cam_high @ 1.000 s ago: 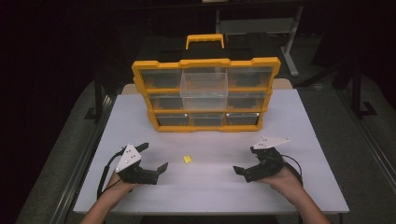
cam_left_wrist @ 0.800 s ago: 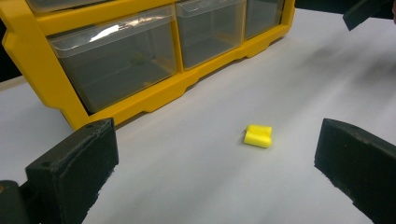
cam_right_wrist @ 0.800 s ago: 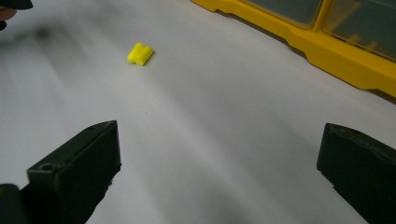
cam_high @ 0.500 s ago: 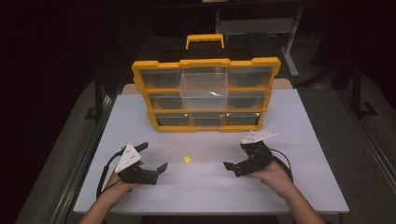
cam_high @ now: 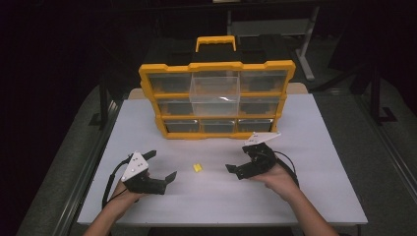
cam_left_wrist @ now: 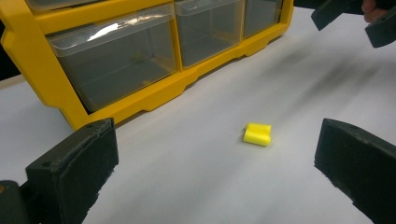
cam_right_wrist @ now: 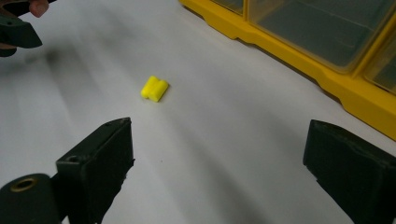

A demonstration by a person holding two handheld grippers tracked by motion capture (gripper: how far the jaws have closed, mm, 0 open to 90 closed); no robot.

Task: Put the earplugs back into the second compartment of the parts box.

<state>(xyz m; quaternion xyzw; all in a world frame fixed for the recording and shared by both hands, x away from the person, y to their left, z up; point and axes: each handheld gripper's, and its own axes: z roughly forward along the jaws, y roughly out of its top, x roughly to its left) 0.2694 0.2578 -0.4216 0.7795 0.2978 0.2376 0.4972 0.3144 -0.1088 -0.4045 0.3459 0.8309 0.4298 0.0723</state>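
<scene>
A small yellow piece [cam_high: 197, 167] lies on the white table [cam_high: 314, 147] between my two grippers. My left gripper [cam_high: 161, 165] rests at the front left, open, its jaws pointing toward the piece with nothing between them. My right gripper [cam_high: 239, 158] is open too, a short way right of the piece and angled at it. In the left gripper view the piece [cam_left_wrist: 258, 134] lies ahead, right of centre between the jaws of that gripper [cam_left_wrist: 215, 140]. In the right gripper view the piece [cam_right_wrist: 154, 88] lies ahead toward the left jaw of that gripper [cam_right_wrist: 219, 149].
A yellow organizer [cam_high: 147, 91] with clear drawers stands upright at the back of the table, with a black case behind it. Its upper middle drawer [cam_high: 214, 88] is pulled out. Its bottom drawers [cam_left_wrist: 116, 60] show close ahead in the left gripper view.
My right gripper has moved left across the table, closer to the yellow piece. The left gripper and the piece have stayed where they were.
</scene>
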